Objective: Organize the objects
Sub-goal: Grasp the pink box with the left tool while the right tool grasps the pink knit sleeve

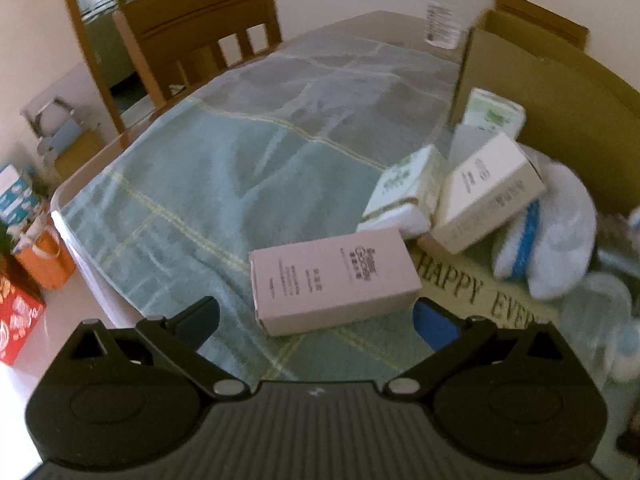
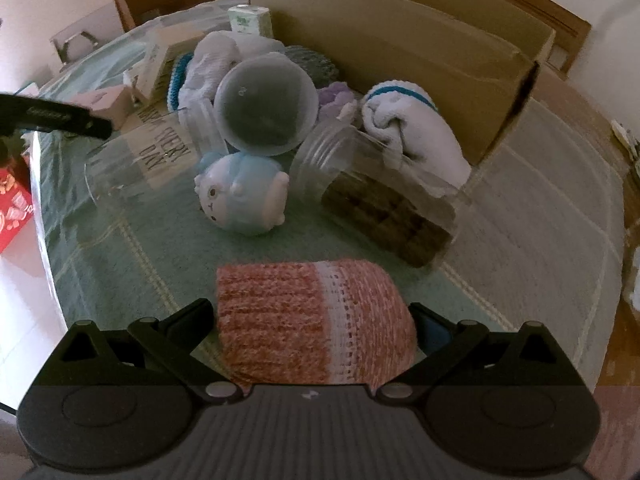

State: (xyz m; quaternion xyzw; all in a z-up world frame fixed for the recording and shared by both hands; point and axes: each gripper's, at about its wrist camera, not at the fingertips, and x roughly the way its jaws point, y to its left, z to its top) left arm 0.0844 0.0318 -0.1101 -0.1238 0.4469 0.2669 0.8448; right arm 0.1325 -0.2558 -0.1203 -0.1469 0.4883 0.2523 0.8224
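Both jaws spread: my left gripper [image 1: 316,320] straddles the pink carton [image 1: 334,280] on the tablecloth [image 1: 200,184], my right gripper [image 2: 314,320] brackets the pink knitted roll [image 2: 312,320]; I square up before squeezing, then head for the cardboard box [image 2: 400,56].

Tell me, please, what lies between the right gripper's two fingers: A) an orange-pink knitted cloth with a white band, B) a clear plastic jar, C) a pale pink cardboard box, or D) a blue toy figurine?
A: the orange-pink knitted cloth with a white band fills the gap of the right gripper.
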